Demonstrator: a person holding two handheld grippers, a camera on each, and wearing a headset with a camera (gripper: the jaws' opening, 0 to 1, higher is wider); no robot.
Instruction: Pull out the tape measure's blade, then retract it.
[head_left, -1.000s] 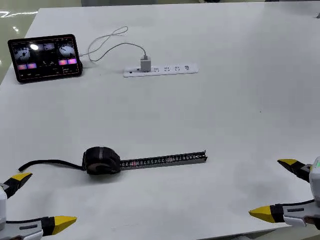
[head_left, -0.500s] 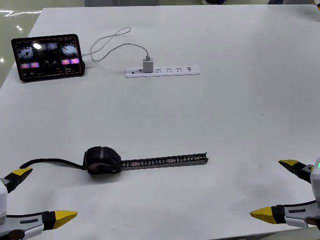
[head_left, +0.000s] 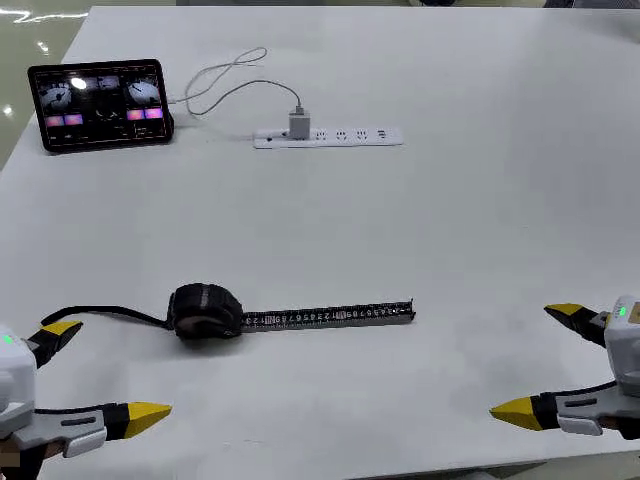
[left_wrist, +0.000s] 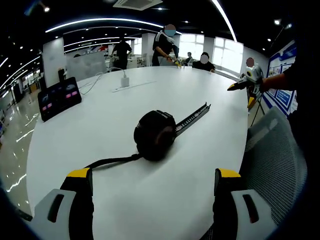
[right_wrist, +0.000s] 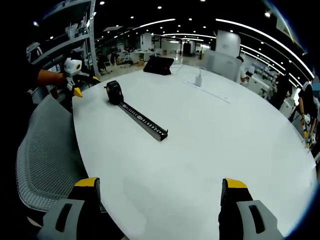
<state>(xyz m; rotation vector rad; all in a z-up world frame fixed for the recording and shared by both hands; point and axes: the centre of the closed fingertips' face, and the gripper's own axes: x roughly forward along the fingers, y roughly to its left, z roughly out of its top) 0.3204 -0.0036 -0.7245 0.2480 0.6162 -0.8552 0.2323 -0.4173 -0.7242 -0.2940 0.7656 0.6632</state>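
Black case (head_left: 205, 312) is lying left of centre on the tabletop (head_left: 450, 200), blade (head_left: 330, 317) partly out rightward. Wide open and empty, the left tool (head_left: 110, 368) and right tool (head_left: 532, 360) are hovering at the lower corners. Pull-out looks unfinished; next is probably pinning the case and gripping the blade tip.

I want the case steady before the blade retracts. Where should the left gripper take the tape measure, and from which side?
Probably the black case, across its near and far faces, with the left gripper coming from the strap end. The blade leaves the opposite end, and the open jaws line up that way.
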